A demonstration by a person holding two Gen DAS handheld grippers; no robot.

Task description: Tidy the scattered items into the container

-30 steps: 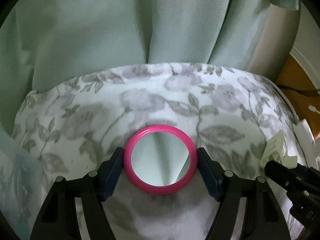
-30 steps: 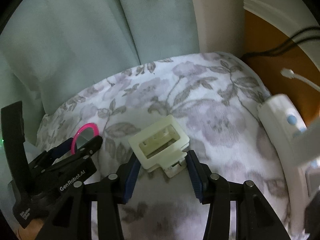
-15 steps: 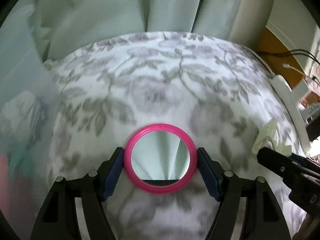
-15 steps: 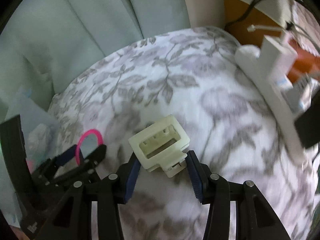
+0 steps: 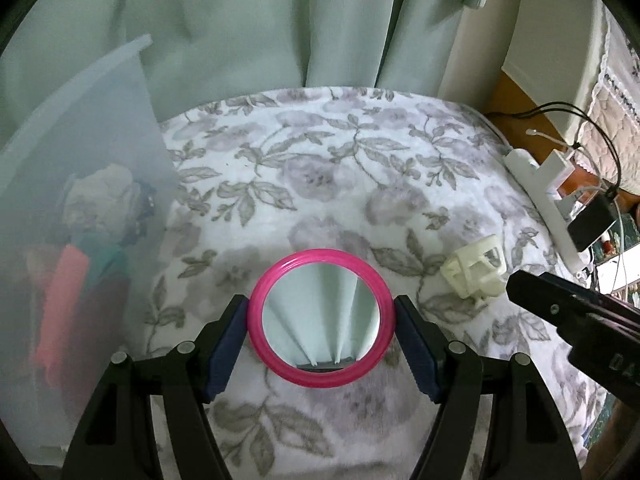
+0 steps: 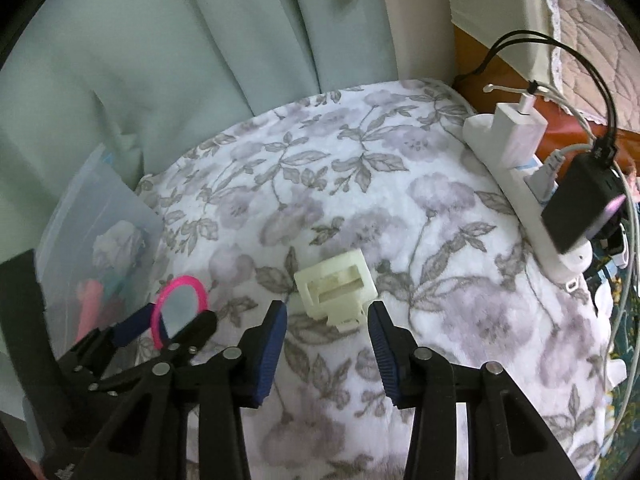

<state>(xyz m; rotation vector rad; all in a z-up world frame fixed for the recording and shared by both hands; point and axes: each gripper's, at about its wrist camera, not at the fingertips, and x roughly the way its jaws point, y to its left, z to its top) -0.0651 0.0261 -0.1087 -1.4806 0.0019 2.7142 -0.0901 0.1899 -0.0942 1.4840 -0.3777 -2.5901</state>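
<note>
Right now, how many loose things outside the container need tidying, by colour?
Pink: 1, the pink mirror, held in the left tongs.
Cream: 1, the cream clip, on the blanket ahead of the open right tongs.
Total: 2.

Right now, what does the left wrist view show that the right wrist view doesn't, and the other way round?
Only the left wrist view shows the pink mirror's face square-on, reflecting the curtain, clamped in the left claw. Only the right wrist view shows the right claw open, pads apart from the cream clip lying on the floral blanket, plus the full power strip with its white and black plugs. Both show the mirror, the clip, the blanket, the curtain and the translucent container already holding items.
</note>
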